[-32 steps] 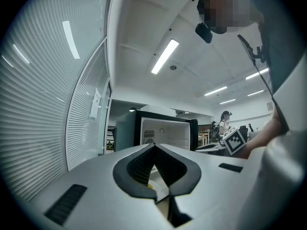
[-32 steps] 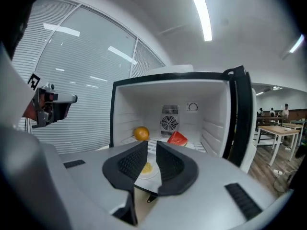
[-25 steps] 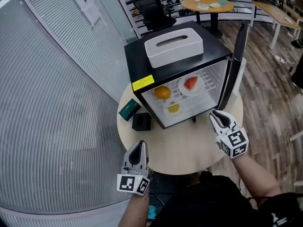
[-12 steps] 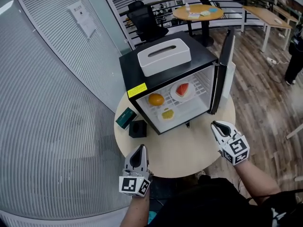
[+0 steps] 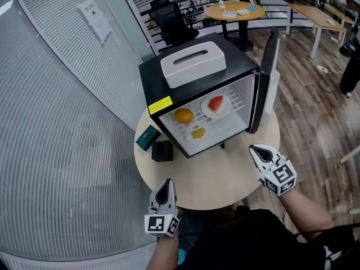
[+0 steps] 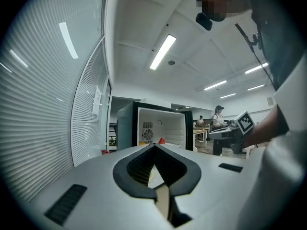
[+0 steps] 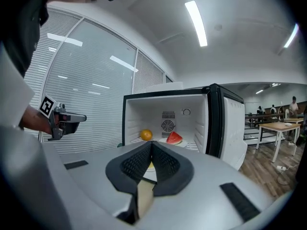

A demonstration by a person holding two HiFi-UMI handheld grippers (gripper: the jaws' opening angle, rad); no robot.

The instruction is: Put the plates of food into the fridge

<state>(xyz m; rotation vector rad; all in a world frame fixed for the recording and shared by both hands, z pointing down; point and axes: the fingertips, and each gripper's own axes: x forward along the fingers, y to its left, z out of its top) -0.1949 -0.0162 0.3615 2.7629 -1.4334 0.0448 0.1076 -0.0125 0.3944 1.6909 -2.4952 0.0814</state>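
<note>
The black mini fridge [image 5: 169, 82] stands on the round table [image 5: 225, 179] with its door [image 5: 264, 83] swung open to the right. On its wire shelf lie an orange [image 5: 183, 116], a watermelon slice on a white plate [image 5: 215, 104] and a small plate of yellow food [image 5: 197, 133]. My right gripper [image 5: 260, 151] hovers over the table's near right, in front of the door; its jaws have just been closing and are shut with nothing between them. At the table's near left edge, my left gripper [image 5: 163, 191] is shut and empty. Both point toward the fridge.
A white tissue box [image 5: 193, 64] sits on top of the fridge. A green box [image 5: 148, 138] and a black cube [image 5: 162, 151] rest on the table left of the fridge. A ribbed glass wall runs along the left. Another round table [image 5: 241, 9] and a black chair [image 5: 174, 24] stand behind.
My left gripper has dropped lower at the table's near edge. My right gripper has drawn back a little from the fridge, and its jaws have closed.
</note>
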